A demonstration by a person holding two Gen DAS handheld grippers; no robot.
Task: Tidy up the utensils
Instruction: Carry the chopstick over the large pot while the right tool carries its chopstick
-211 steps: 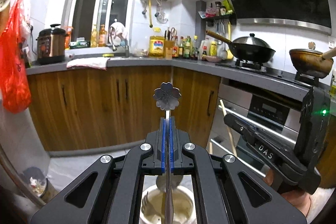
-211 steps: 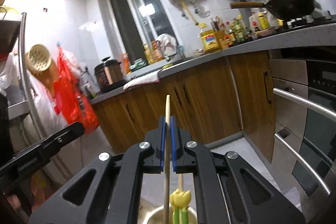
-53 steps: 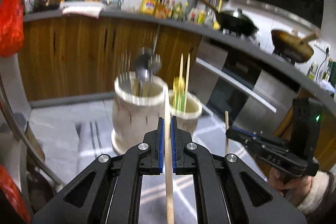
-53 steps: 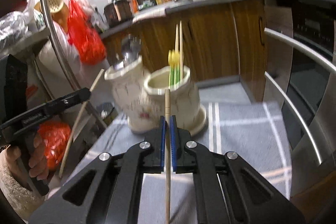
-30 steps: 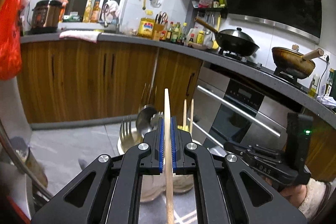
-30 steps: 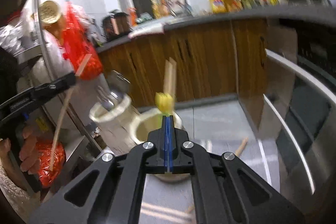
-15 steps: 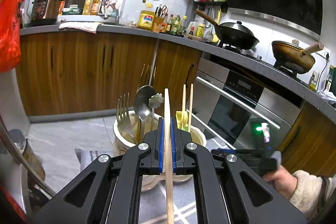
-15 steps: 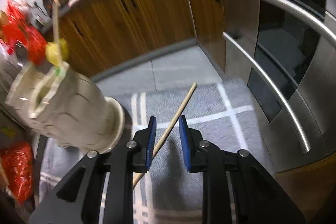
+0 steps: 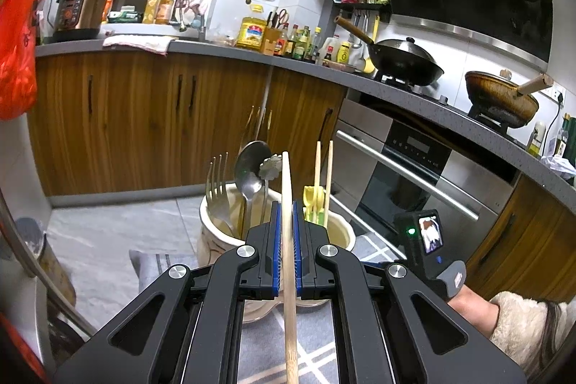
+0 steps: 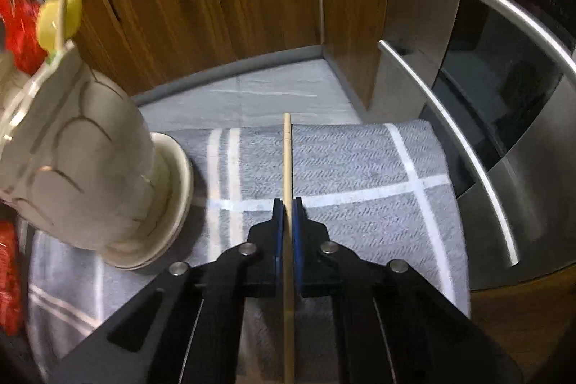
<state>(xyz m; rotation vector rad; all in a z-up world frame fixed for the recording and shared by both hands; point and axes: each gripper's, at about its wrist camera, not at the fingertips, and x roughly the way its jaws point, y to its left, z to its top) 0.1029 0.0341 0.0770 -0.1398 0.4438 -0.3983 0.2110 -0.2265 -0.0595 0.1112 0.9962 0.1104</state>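
Left gripper pinches wooden chopstick, tip above jars. Right gripper clamped on second chopstick over grey mat, bare mat ahead, oven at right edge. Left jar: forks, spoon. Right jar: chopsticks, yellow-topped utensil.

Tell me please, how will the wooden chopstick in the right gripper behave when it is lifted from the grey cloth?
The chopstick runs straight past the right gripper, so it probably stays stiff. It is thin, so likely very light. Being slender and smooth-looking, it may pivot or slip between the narrow blue pads, and might roll on the cloth if dropped.
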